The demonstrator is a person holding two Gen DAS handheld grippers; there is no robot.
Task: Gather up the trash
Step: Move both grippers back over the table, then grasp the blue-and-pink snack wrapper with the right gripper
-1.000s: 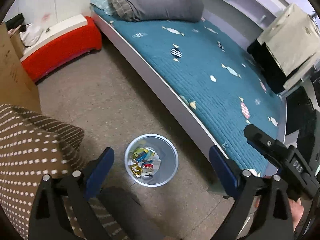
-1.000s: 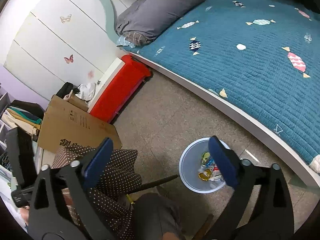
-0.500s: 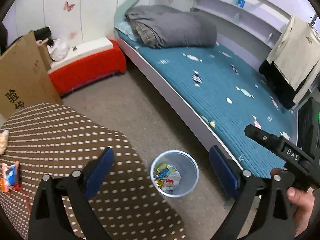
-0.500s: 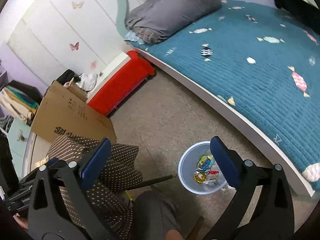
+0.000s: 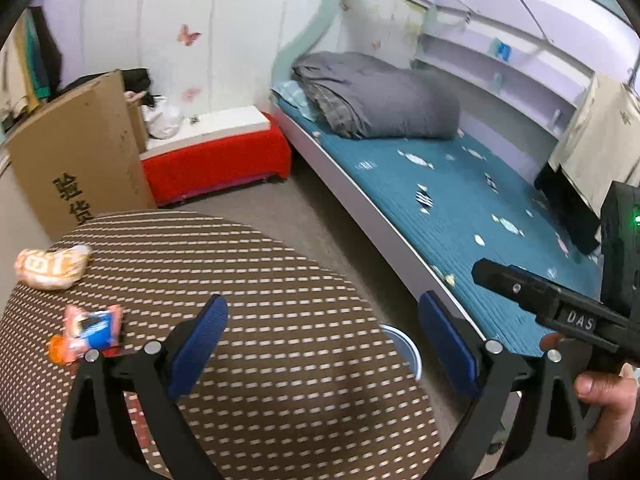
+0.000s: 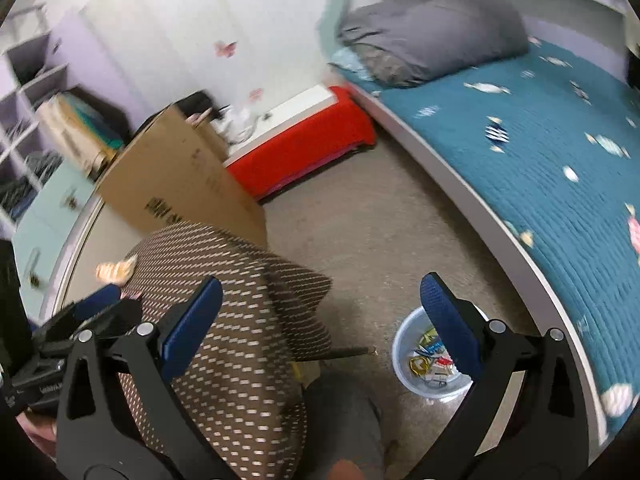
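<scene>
**Left wrist view: open gripper over the stool, wrappers waiting at the left edge**

Left wrist view, nearest first: the left gripper (image 5: 322, 334) fills the lower frame with its blue pads spread wide and nothing between them. Under it lies the brown dotted stool cushion (image 5: 280, 280). At the lower left of the frame an orange-and-blue snack wrapper (image 5: 86, 334) rests on the cushion, and just above it, at the left edge, a pale orange packet (image 5: 52, 268). Both lie well to the left of the pads. The rim of the trash bin (image 5: 404, 350) peeks out past the cushion's right edge, near the frame's centre. At the lower right a hand (image 5: 604, 392) holds the other tool.

In the right wrist view the right gripper (image 6: 320, 320) is equally wide open and empty, and the bin, lower right of centre, already holds several coloured scraps on the floor beside the bed (image 6: 540, 152).

My reading is that this is the reach for the next piece. The next move calls for swinging the left gripper leftward and down onto the nearer wrapper, closing on the thin foil, then carrying it across to the bin.
</scene>
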